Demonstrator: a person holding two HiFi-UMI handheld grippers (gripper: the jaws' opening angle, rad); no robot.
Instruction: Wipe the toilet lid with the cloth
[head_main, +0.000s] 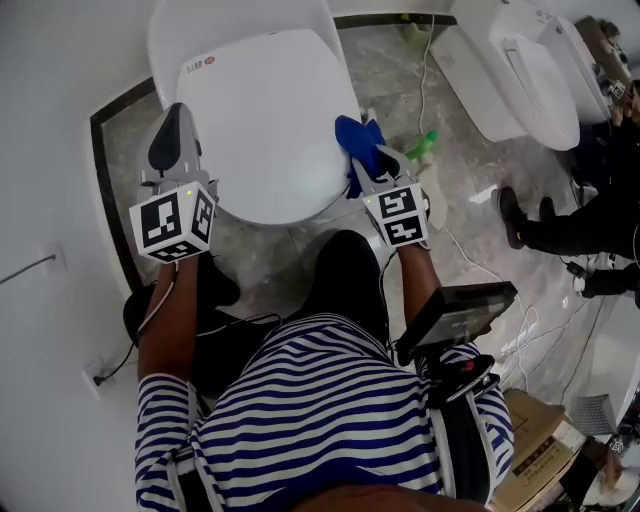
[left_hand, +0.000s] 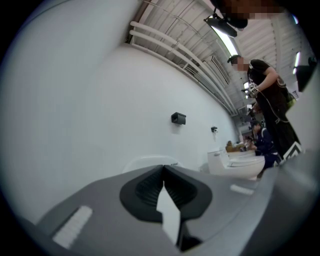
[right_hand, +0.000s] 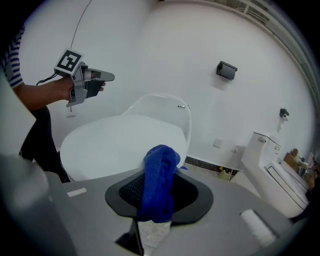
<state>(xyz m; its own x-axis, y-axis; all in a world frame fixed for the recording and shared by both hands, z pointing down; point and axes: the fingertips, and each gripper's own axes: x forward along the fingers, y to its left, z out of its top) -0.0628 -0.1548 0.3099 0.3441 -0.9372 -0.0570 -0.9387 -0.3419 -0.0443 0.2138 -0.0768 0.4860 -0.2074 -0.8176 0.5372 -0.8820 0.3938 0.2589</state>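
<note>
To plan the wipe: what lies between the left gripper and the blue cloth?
In the head view, only the bare white toilet lid spans from the left gripper to the cloth.

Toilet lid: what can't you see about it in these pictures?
1. What's under the lid: hidden by the shut lid itself, every view.
2. Lid's right edge: head view, covered by the cloth.
3. Most of the lid: left gripper view, behind the left gripper.
4. Any dirt: too faint to tell.
</note>
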